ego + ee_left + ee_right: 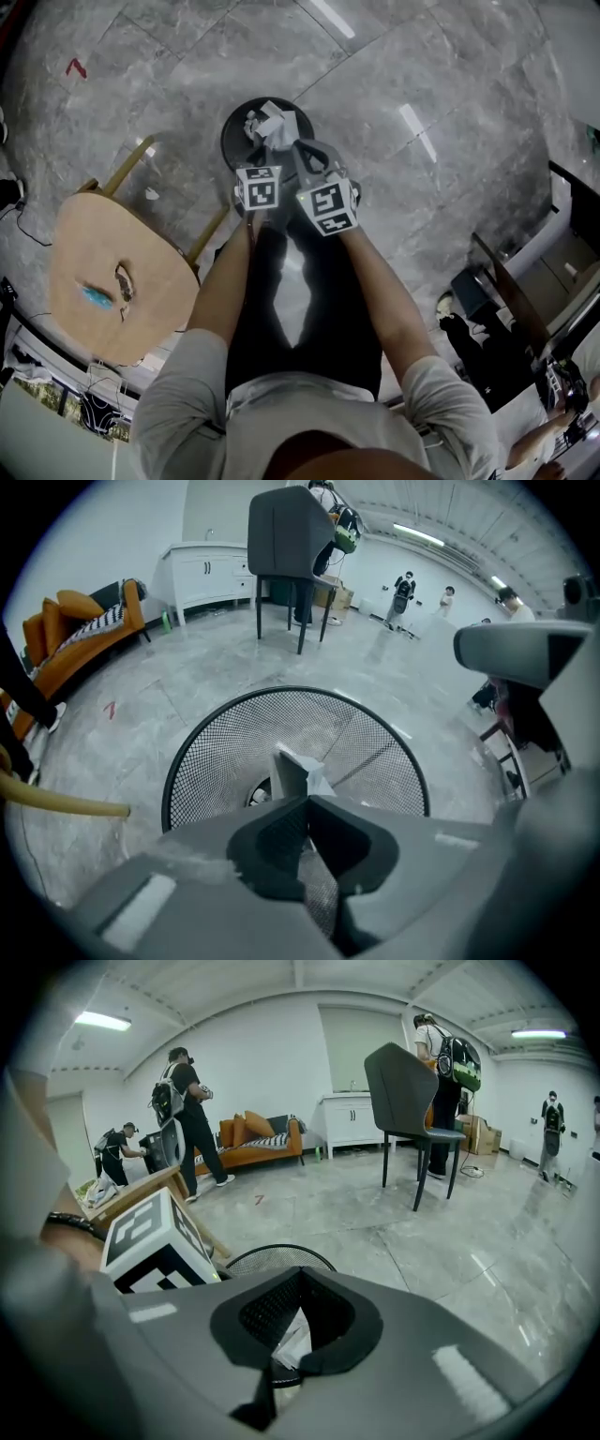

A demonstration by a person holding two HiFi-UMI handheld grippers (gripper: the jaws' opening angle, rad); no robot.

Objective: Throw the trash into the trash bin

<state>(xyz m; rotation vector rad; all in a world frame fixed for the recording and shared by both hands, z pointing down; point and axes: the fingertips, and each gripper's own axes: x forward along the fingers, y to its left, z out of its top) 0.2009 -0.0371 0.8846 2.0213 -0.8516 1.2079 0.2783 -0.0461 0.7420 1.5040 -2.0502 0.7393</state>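
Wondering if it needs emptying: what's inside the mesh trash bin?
In the trash bin, small pale bits lie at the bottom; the paper and left gripper cover the rest.

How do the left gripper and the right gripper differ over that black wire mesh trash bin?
The left gripper aims steeply down into the black wire mesh trash bin, whose mouth fills its view; the right gripper aims flatter, seeing little of the bin. A folded white paper scrap sticks out past the left gripper's tips; the right gripper's crumpled white paper sits tucked between its jaws. Both are shut on paper.
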